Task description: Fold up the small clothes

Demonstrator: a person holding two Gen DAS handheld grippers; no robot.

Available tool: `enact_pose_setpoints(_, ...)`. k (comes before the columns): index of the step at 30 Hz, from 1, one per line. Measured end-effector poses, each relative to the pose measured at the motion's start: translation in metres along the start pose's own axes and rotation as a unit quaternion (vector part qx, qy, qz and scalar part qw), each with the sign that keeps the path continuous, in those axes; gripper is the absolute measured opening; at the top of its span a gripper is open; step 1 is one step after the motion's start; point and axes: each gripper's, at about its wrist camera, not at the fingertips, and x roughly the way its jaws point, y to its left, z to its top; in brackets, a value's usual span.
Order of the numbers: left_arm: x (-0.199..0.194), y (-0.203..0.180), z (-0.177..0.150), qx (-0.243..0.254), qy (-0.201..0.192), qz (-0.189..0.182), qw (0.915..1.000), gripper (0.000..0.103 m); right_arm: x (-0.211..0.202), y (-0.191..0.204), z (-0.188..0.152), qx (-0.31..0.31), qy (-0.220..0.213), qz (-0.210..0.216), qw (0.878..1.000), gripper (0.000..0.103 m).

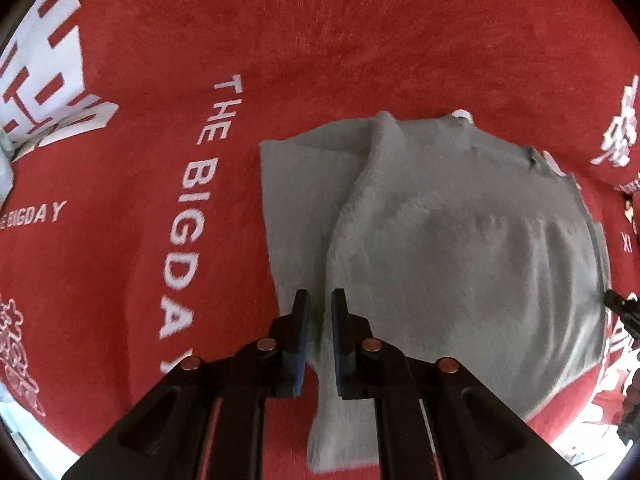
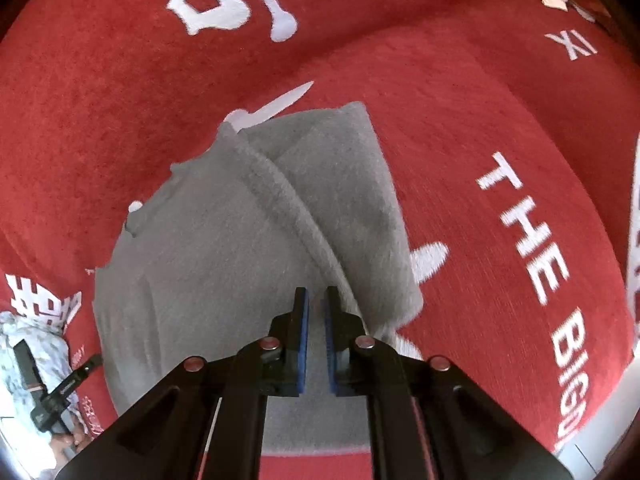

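A grey knit garment (image 1: 460,240) lies on a red blanket (image 1: 280,40) with white lettering. A raised fold ridge runs down it to my left gripper (image 1: 320,296), whose jaws stand almost together with grey fabric pinched between the blue pads. The right wrist view shows the same garment (image 2: 208,260), its ridge ending at my right gripper (image 2: 316,294), which is likewise shut on grey cloth. The near part of the garment is bunched up toward both grippers. A black part of the other gripper shows at the garment's side edge in each view.
The red blanket (image 2: 480,120) covers the whole surface and rises in a soft fold at the back. A pale patterned cloth (image 2: 24,332) lies at the lower left of the right wrist view. White printed characters (image 1: 48,80) mark the blanket's far left.
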Motion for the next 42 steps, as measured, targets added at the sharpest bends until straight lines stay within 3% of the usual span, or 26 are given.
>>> enact_pose_setpoints(3,-0.019,-0.005,-0.012,0.009,-0.002,0.006,0.9999,0.011,-0.007,0.017,-0.011,-0.012,0.013,0.01,1.0,0.016)
enact_pose_setpoints(7,-0.033,-0.017,-0.025,0.013,0.005,0.009,0.9999,0.011,-0.015,0.042,-0.031,-0.03,0.03,0.02,0.999,0.045)
enact_pose_setpoints(9,-0.043,-0.02,-0.035,0.012,0.013,0.007,0.9998,0.012,-0.019,0.057,-0.044,-0.041,0.04,0.024,0.998,0.051)
enact_pose_setpoints(10,-0.047,-0.02,-0.04,0.011,0.014,0.007,0.9998,0.038,-0.02,0.065,-0.05,-0.05,0.046,0.026,0.997,0.051)
enact_pose_setpoints(11,-0.051,-0.021,-0.044,0.009,0.013,0.008,0.9998,0.093,-0.021,0.071,-0.055,-0.058,0.051,0.025,0.997,0.052)
enact_pose_setpoints(12,-0.06,-0.021,-0.05,0.005,0.002,0.019,0.9998,0.103,-0.022,0.077,-0.06,-0.065,0.055,0.024,0.996,0.053)
enact_pose_setpoints(14,-0.072,-0.024,-0.058,0.01,-0.022,0.029,0.9993,0.102,-0.024,0.091,-0.072,-0.081,0.068,0.026,0.994,0.061)
enact_pose_setpoints(21,-0.089,-0.019,-0.071,-0.01,-0.016,0.055,0.9983,0.102,-0.033,0.126,-0.104,-0.117,0.096,0.031,0.988,0.073)
enact_pose_setpoints(22,-0.091,-0.016,-0.072,-0.019,-0.014,0.064,0.9976,0.102,-0.037,0.129,-0.108,-0.122,0.096,0.03,0.987,0.083)
enact_pose_setpoints(27,-0.094,0.004,-0.071,-0.052,-0.002,0.076,0.9958,0.102,-0.055,0.151,-0.127,-0.163,0.082,0.021,0.983,0.084)
enact_pose_setpoints(29,-0.097,0.007,-0.072,-0.047,-0.004,0.077,0.9959,0.102,-0.059,0.159,-0.133,-0.181,0.078,0.018,0.98,0.103)
enact_pose_setpoints(33,-0.112,0.01,-0.079,-0.029,-0.021,0.047,0.9983,0.102,-0.062,0.173,-0.143,-0.201,0.091,0.03,0.975,0.103)
enact_pose_setpoints(36,-0.121,0.013,-0.083,-0.025,-0.035,0.022,0.9988,0.102,-0.059,0.179,-0.149,-0.195,0.126,0.044,0.972,0.103)
enact_pose_setpoints(42,-0.129,0.018,-0.091,-0.012,-0.048,-0.04,0.998,0.102,-0.059,0.176,-0.154,-0.153,0.128,0.045,0.979,0.103)
